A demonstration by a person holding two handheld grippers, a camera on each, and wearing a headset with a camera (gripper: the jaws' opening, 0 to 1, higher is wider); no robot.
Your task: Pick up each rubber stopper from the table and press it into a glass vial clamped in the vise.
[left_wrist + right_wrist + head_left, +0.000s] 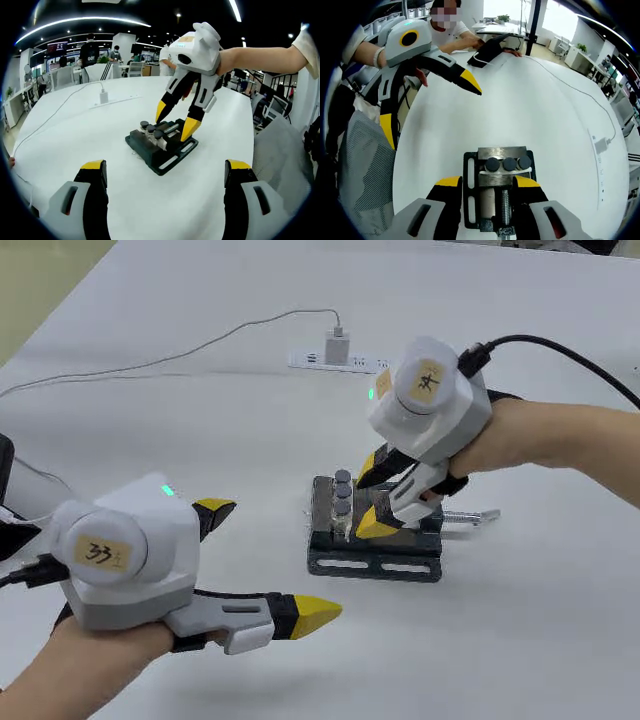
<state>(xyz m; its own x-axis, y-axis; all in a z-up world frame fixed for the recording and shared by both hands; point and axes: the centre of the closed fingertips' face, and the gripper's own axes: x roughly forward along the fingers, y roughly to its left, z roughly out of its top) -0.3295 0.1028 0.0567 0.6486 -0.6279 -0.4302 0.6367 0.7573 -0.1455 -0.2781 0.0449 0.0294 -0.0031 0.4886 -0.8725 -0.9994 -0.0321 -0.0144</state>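
Hovering over the black vise [375, 555] right of the counter's [200, 430] centre, the right tool [368, 505] points down with its yellow-tipped jaws spread apart, one tip on the far side of the clamped row and the other on the near side; nothing sits between them. Three glass vials [343, 502] stand upright in a row in the vise, each topped with a dark rubber stopper [506, 163]; in the right gripper view the three round tops sit side by side just beyond that tool's own tips, with the vise screw running back between the jaws. At the near left the left tool [275, 558] is held well apart from the vise, lying roughly level, its jaws wide open and empty, aimed towards the vise. At the far side of the counter lies a white power strip [330, 362] with a white charger [337, 344] plugged into it, and a thin cable [180, 355] trails from the charger to the left.
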